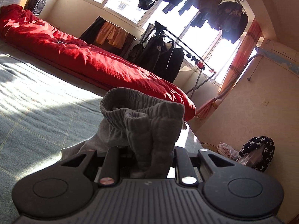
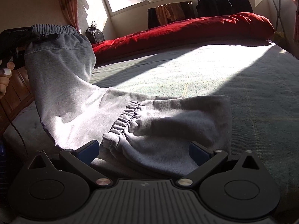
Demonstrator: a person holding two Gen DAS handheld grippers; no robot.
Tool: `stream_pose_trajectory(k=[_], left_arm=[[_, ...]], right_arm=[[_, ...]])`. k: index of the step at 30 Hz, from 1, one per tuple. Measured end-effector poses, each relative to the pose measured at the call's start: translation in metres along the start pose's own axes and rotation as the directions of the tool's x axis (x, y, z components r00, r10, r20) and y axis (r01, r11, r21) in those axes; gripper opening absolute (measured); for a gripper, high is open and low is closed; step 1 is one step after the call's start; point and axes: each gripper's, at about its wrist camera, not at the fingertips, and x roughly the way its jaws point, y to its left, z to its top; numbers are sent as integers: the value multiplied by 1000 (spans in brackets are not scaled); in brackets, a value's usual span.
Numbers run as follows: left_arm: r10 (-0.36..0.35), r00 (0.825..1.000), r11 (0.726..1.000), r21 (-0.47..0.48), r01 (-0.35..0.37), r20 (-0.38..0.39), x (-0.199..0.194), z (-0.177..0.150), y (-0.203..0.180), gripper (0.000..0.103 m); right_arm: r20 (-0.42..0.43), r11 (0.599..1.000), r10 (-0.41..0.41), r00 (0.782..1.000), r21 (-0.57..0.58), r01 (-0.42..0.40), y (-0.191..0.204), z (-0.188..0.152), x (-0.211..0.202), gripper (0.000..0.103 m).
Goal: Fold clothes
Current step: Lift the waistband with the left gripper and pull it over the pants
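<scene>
Grey sweatpants (image 1: 147, 123) fill the middle of my left wrist view: my left claw (image 1: 143, 155) is clamped on a bunched handful of their elastic waistband, and the gathered cloth stands up between the two fingers. Below the bunch the fabric drops toward the bed (image 1: 37, 97), whose pale green cover lies partly in sun. A long red quilt (image 1: 89, 59) runs along the far edge of the bed. Behind it a drying rack (image 1: 190, 50) holds dark jackets in front of the bright windows, and more dark clothes hang higher up.

From my right wrist view, the same sweatpants (image 2: 168, 127) lie spread on the bed (image 2: 252, 85) straight ahead, one elastic edge crumpled near the middle. My right claw (image 2: 143, 151) stands wide apart, its blue pads either side of the nearest fold of cloth and gripping nothing; whether the pads brush the fabric I cannot tell. At the far left the other end of the pants is lifted off the bed, its waistband pinched in my left claw (image 2: 40, 35), with my hand (image 2: 4, 78) on the handle below it. The red quilt (image 2: 186, 29) lies along the window side.
</scene>
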Motion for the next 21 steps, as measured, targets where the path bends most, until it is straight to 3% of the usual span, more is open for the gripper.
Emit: stream_pose_trajectory(k=[9, 21], left_arm=[[-61, 998, 998, -5, 61, -34, 34, -14, -34, 18], [-92, 994, 993, 65, 96, -64, 55, -37, -76, 18]], right_arm=[[18, 1000, -6, 1000, 27, 5, -12, -2, -11, 103], [39, 997, -16, 999, 78, 13, -34, -8, -23, 103]])
